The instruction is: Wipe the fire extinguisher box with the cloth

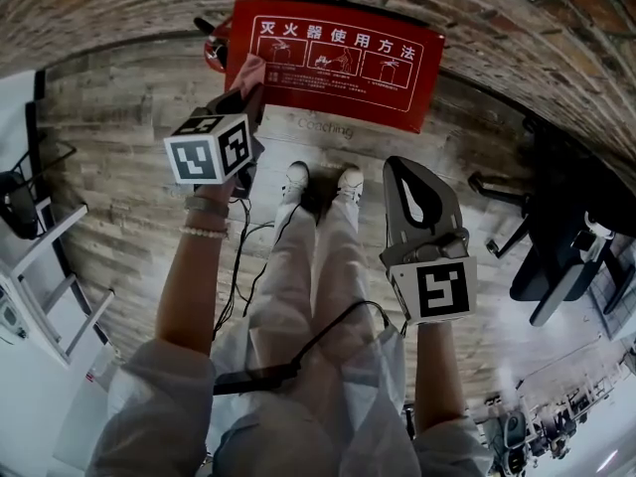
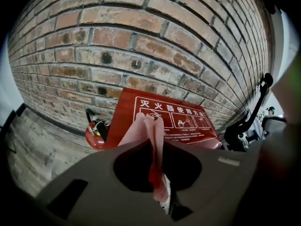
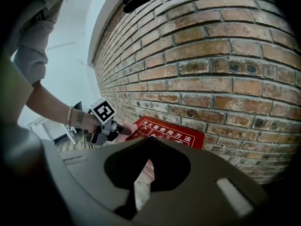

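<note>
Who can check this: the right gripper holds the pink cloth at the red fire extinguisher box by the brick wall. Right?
Wrong gripper. The left gripper holds the pink cloth at the red fire extinguisher box by the brick wall; the left gripper view shows it pinched between the jaws.

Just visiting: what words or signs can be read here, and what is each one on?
"灭火器使用方法": white heading on the lid of the red fire extinguisher box.
"Coaching": faint, on the pale floor strip before the box.
Small print under the box's three pictograms: too small to read.
Square markers on the left gripper and right gripper: black-and-white patterns, no words.
</note>
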Demonstrator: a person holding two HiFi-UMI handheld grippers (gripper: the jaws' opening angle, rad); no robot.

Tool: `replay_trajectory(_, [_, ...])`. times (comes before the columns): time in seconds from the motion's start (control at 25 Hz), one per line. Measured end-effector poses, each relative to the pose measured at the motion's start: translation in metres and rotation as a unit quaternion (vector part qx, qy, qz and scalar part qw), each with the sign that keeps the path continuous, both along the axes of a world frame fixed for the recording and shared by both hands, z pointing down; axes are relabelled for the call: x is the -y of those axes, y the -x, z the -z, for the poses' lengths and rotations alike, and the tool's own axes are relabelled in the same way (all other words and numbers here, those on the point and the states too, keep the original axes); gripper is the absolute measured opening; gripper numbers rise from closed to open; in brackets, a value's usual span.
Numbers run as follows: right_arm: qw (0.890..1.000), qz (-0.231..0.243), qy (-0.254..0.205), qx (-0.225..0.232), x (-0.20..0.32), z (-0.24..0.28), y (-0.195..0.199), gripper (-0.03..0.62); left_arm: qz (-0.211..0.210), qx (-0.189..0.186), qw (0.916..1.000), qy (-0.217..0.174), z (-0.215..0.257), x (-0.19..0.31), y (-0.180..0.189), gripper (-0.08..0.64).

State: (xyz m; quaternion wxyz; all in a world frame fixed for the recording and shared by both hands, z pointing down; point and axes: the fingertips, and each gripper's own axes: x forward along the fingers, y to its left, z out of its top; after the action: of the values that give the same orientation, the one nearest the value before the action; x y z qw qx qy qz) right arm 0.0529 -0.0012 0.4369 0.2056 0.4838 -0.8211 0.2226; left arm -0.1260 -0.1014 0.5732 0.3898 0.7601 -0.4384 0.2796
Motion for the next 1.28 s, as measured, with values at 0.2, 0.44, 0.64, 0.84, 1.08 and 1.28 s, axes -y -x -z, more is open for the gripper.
replay_trajectory(0.2, [1.0, -0.006, -0.001, 0.002, -0.003, 0.001, -0.006, 0.008, -0.025, -0.009, 0.9997, 0.0, 0.0, -0.003, -0.029, 0.011])
replay_trajectory(0.44, [1.0, -0.014, 0.002, 0.0, -0.009, -0.002, -0.021, 0.008, -0.046, -0.021, 0.9987, 0.002, 0.0, -0.006, -0.06, 0.011])
replay_trajectory(0.64, [1.0, -0.027, -0.003, 0.002, -0.01, -0.001, -0.029, 0.008, -0.072, -0.034, 0.9968, 0.003, 0.001, -0.014, -0.091, 0.011])
replay_trajectory(0.84, [0.999, -0.034, -0.002, 0.003, -0.017, -0.003, -0.038, 0.008, -0.105, -0.048, 0.9933, 0.006, 0.0, -0.027, -0.13, 0.011])
replay_trajectory(1.08, [0.999, -0.05, -0.004, 0.002, -0.024, -0.002, -0.051, 0.008, -0.141, -0.061, 0.9881, 0.006, 0.0, -0.043, -0.175, 0.011])
replay_trajectory(1.28, [0.998, -0.058, -0.004, 0.0, -0.031, -0.002, -0.061, 0.008, -0.168, -0.073, 0.983, 0.009, -0.001, -0.055, -0.21, 0.011])
